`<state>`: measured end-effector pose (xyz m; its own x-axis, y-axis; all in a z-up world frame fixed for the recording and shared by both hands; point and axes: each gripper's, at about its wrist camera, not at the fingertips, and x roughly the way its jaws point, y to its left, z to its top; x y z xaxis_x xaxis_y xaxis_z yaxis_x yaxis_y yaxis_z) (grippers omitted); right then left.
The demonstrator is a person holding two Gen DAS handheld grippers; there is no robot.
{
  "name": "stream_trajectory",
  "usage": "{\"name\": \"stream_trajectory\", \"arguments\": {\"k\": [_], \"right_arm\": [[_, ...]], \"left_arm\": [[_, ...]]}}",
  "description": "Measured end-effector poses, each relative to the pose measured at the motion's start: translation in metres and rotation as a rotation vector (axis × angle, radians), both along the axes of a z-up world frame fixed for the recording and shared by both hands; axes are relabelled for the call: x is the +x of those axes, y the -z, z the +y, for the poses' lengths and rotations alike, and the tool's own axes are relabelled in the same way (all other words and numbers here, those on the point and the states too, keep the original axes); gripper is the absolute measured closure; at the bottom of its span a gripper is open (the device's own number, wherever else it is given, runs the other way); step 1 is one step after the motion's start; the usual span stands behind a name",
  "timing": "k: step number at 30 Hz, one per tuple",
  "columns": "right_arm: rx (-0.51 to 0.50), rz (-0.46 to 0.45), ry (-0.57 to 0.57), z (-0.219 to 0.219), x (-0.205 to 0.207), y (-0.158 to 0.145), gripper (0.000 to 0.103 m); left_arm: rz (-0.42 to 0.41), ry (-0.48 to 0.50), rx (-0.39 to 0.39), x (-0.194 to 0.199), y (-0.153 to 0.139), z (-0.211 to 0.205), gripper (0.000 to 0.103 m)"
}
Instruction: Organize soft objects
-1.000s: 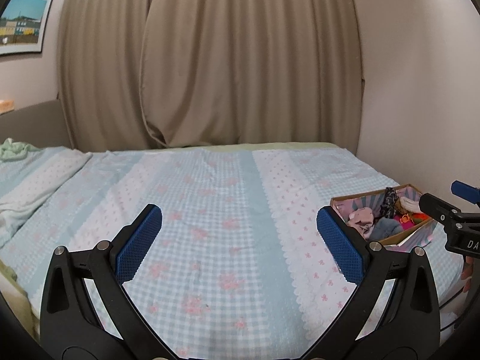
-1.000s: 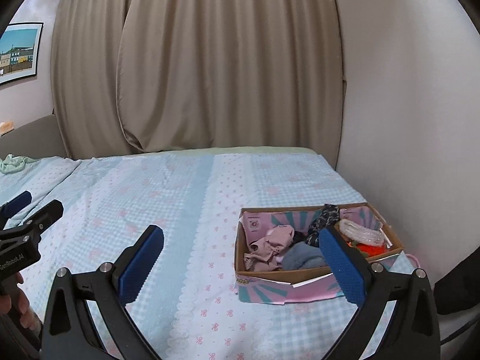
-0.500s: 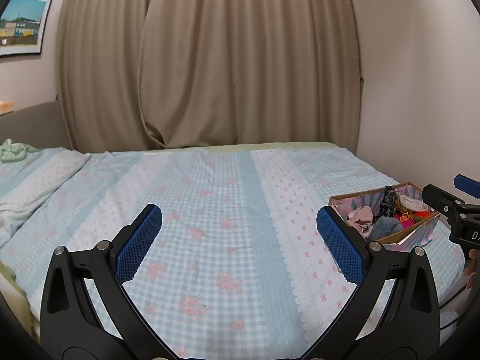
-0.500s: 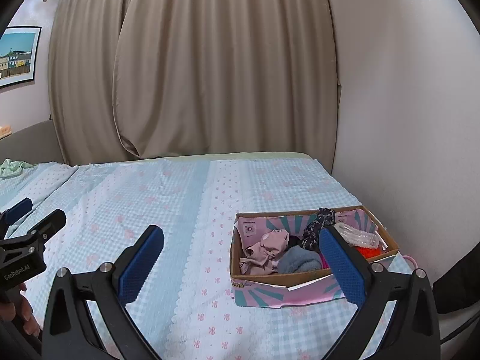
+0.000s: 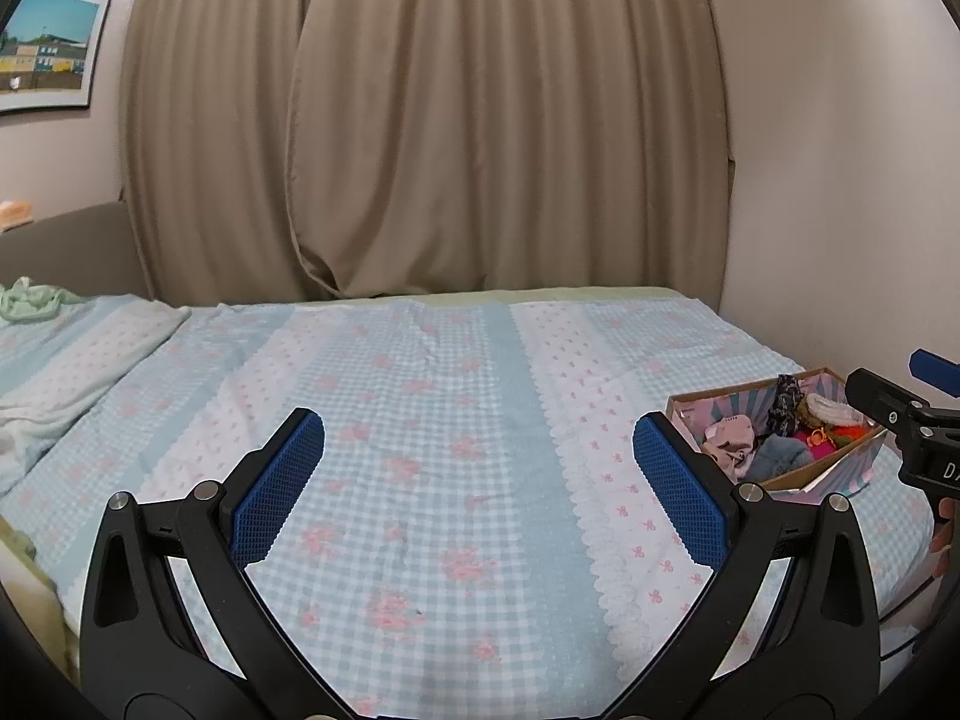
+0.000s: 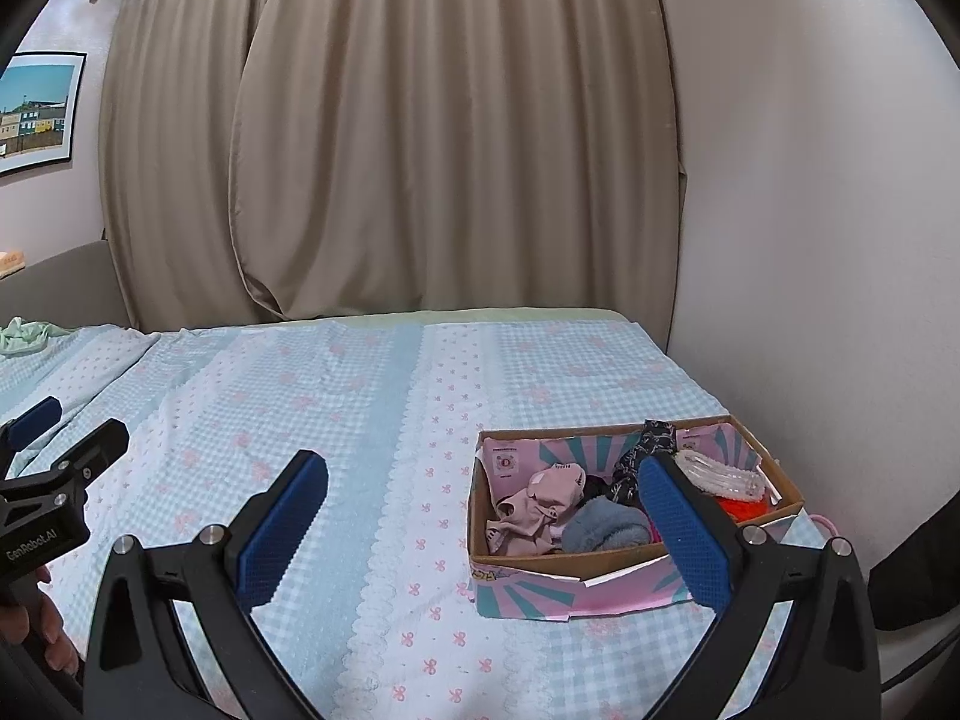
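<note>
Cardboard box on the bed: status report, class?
Both claws, left and right, open, empty. Box full of soft items, untouched. Nothing in the way.

My tongs face a bed spread with a blue-checked, pink-flowered cover; a cardboard box of soft things sits on it near the right wall; a green cloth lies crumpled far left.

Pale blue gingham bedspread with pink flowers; at 4 o'clock, a pink-and-teal striped box holds pink and grey-blue cloth; beige curtains.
</note>
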<state>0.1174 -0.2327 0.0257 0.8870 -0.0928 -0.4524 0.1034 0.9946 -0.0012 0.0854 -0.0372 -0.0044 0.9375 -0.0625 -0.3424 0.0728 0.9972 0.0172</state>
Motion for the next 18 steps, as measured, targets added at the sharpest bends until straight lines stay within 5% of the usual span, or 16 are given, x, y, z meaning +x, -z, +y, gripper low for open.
{"name": "stream_trajectory", "arguments": {"k": [18], "right_arm": [[0.002,-0.002,-0.005,-0.0006,0.0015,0.0016,0.0]], "left_arm": [[-0.004,-0.005,0.008,0.0011,-0.0015,0.0007,0.0]]}}
